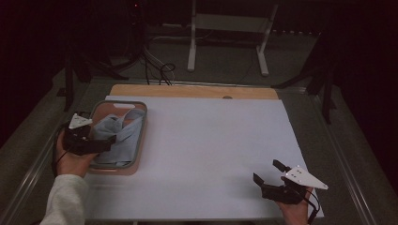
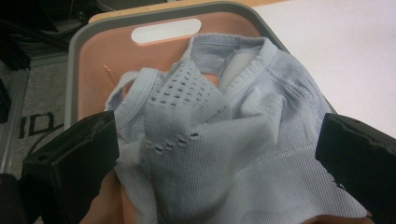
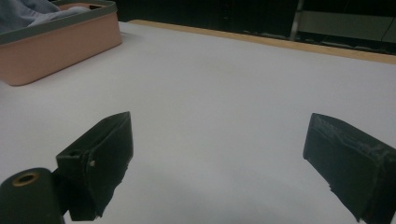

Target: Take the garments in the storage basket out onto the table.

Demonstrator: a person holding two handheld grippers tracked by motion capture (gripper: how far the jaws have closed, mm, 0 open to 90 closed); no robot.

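A light blue knit garment (image 1: 123, 130) lies crumpled in a pink basin with a grey rim (image 1: 144, 133) at the table's left. My left gripper (image 1: 108, 137) reaches over the basin's near left side. In the left gripper view its jaws stand wide apart, and this open left gripper (image 2: 215, 140) hovers just over the garment (image 2: 219, 154), whose perforated panel faces up. The basin's handle slot (image 2: 166, 30) shows at the far end. My right gripper (image 1: 266, 170) is open above the white table surface (image 1: 211, 150) at the near right, with nothing between the jaws of the right gripper (image 3: 217, 135).
The basin (image 3: 56, 42) appears far off at the top left of the right gripper view. A wooden strip (image 1: 192, 91) borders the table's far edge. Beyond it, a white metal stand (image 1: 230, 23) and cables (image 1: 159, 70) are on the dark floor.
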